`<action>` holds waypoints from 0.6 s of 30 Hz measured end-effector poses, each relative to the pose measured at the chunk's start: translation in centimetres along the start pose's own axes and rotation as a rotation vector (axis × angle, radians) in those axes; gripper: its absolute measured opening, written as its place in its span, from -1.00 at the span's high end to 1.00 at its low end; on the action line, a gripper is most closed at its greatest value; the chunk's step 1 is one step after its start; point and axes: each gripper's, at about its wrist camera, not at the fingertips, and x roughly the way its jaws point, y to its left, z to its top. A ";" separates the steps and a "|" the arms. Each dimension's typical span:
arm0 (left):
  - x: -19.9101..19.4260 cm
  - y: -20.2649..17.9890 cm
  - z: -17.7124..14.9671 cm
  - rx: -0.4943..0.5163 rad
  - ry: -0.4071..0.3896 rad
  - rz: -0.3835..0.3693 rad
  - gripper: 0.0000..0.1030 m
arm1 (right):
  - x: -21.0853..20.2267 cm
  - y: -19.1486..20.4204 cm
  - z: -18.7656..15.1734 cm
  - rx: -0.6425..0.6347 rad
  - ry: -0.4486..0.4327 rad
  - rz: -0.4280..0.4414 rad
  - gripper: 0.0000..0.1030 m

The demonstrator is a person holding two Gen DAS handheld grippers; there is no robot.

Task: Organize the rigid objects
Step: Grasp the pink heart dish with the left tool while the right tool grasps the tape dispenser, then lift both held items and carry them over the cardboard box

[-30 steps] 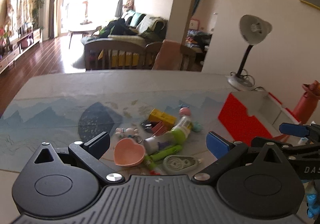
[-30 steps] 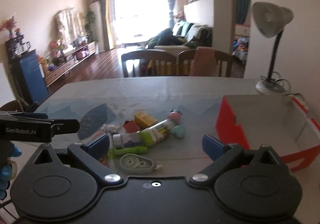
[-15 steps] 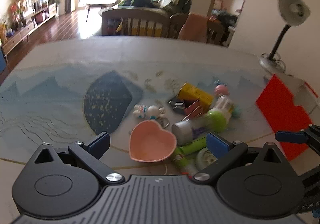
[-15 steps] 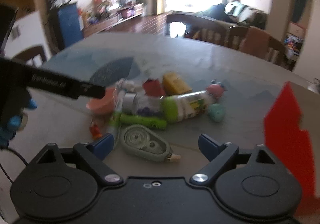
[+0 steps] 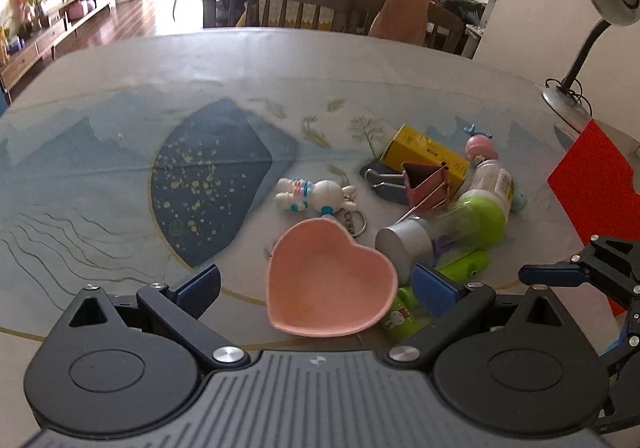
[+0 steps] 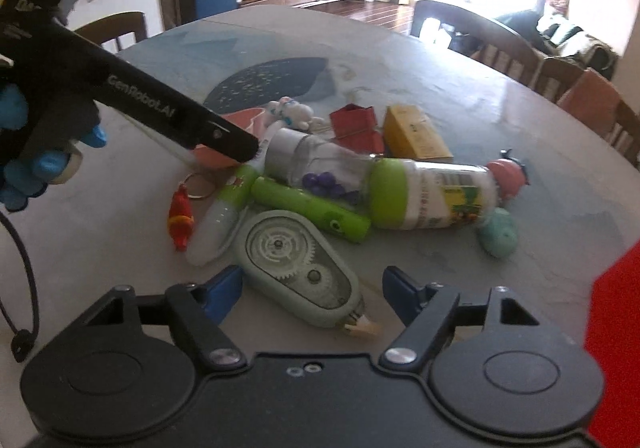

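Note:
A pile of small objects lies on the table. My left gripper (image 5: 316, 280) is open, its fingers on either side of a pink heart-shaped dish (image 5: 330, 284). My right gripper (image 6: 312, 288) is open around a grey-green correction tape dispenser (image 6: 300, 264). Beyond lie a green-capped clear bottle (image 6: 400, 188), a green marker (image 6: 312, 214), a yellow box (image 6: 416, 132), a pink binder clip (image 5: 424, 184), a white rabbit keychain (image 5: 316, 196) and a red fish keychain (image 6: 181, 220). The left gripper also shows in the right wrist view (image 6: 224, 140), over the dish.
A red and white open box (image 5: 592, 184) stands at the table's right. A desk lamp (image 5: 580, 60) stands behind it. Wooden chairs (image 5: 276, 4) line the far edge. The table mat (image 5: 120, 152) carries a blue mountain print.
Both grippers have moved forward and down to the pile. The left one has closed in on the pink dish. The right one has swung left onto the tape dispenser.

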 end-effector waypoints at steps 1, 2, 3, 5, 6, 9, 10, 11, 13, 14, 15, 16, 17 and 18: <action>0.2 0.2 0.0 -0.009 0.006 -0.006 -0.98 | 0.1 -0.1 0.0 -0.002 0.000 0.009 -0.48; 0.4 0.4 0.0 -0.016 0.010 -0.011 -0.98 | 0.2 -0.3 0.1 -0.004 0.003 0.019 -0.48; 0.5 0.5 0.0 -0.021 0.014 -0.013 -0.98 | 0.4 -0.4 0.1 -0.003 0.005 0.032 -0.46; 0.8 0.8 0.0 -0.033 0.021 -0.028 -0.90 | 0.6 -0.6 0.2 -0.007 0.005 0.054 -0.45; 0.9 0.9 0.0 -0.038 0.028 -0.037 -0.87 | 0.6 -0.6 0.2 -0.013 0.003 0.059 -0.46; 1.2 0.9 0.0 -0.037 0.036 -0.041 -0.79 | 0.6 -0.6 0.3 -0.035 0.000 0.074 -0.37; 1.1 0.9 0.0 -0.034 0.036 -0.043 -0.77 | 0.6 -0.6 0.3 -0.038 0.000 0.078 -0.34; 1.1 0.8 -0.1 -0.029 0.035 -0.045 -0.73 | 0.4 -0.5 0.3 -0.041 0.000 0.081 -0.28; 1.0 0.6 0.0 -0.019 0.034 -0.048 -0.63 | 0.3 -0.3 0.3 -0.044 0.002 0.079 -0.26; 1.0 0.5 0.0 -0.013 0.034 -0.049 -0.56 | 0.2 -0.3 0.3 -0.039 0.003 0.077 -0.25; 1.0 0.5 0.0 -0.012 0.035 -0.053 -0.51 | 0.0 -0.2 0.2 -0.033 0.004 0.072 -0.23; 0.9 0.4 0.0 -0.013 0.036 -0.060 -0.40 | -0.1 -0.2 0.1 -0.027 0.006 0.065 -0.22; 0.9 0.4 0.0 -0.016 0.037 -0.070 -0.38 | -0.2 -0.2 0.1 -0.015 0.007 0.060 -0.19; 0.9 0.3 0.0 -0.015 0.039 -0.068 -0.38 | -0.4 -0.2 0.1 0.000 0.006 0.057 -0.15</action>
